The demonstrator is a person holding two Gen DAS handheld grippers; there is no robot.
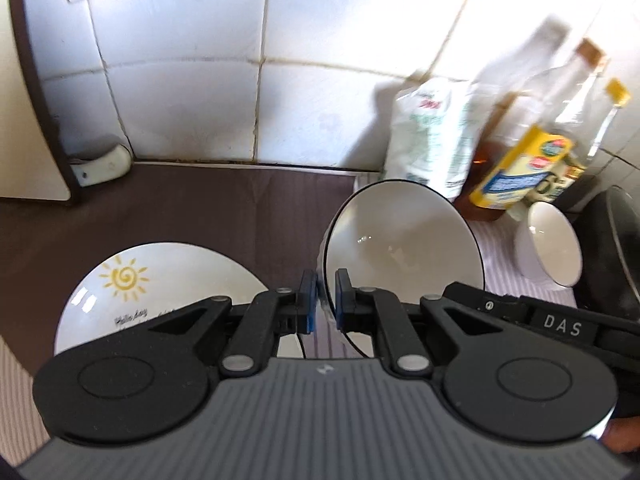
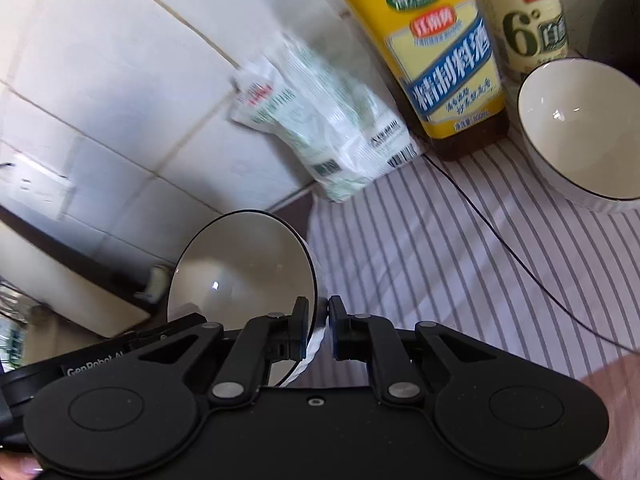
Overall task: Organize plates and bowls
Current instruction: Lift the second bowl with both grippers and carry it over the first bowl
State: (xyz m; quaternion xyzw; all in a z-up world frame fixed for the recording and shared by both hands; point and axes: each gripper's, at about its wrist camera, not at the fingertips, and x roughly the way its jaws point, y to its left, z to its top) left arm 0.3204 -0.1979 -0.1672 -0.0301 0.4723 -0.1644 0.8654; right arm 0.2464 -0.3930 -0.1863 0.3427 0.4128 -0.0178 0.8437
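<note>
The left gripper (image 1: 322,304) is clenched on the near rim of a white bowl with a black rim line (image 1: 404,240), one blue pad outside the wall and one inside. The right gripper (image 2: 319,330) grips the opposite side of the same bowl (image 2: 244,268), whose rim passes between its pads. The bowl appears lifted and tilted above the surface, though the blur makes this hard to confirm.

To the left of the left gripper, a white plate printed with a yellow sun (image 1: 160,288) lies on a dark brown counter (image 1: 180,208). Ahead and to the right of the right gripper, a second white bowl (image 2: 580,132) stands on a striped cloth (image 2: 440,260), where a thin black cable (image 2: 500,240) crosses the stripes. Beyond both grippers, a white tiled wall (image 1: 180,80) rises from the counter; against it lean a white and green packet (image 2: 328,120), a yellow-labelled cooking wine bottle (image 2: 444,56) and a vinegar bottle (image 2: 528,24).
</note>
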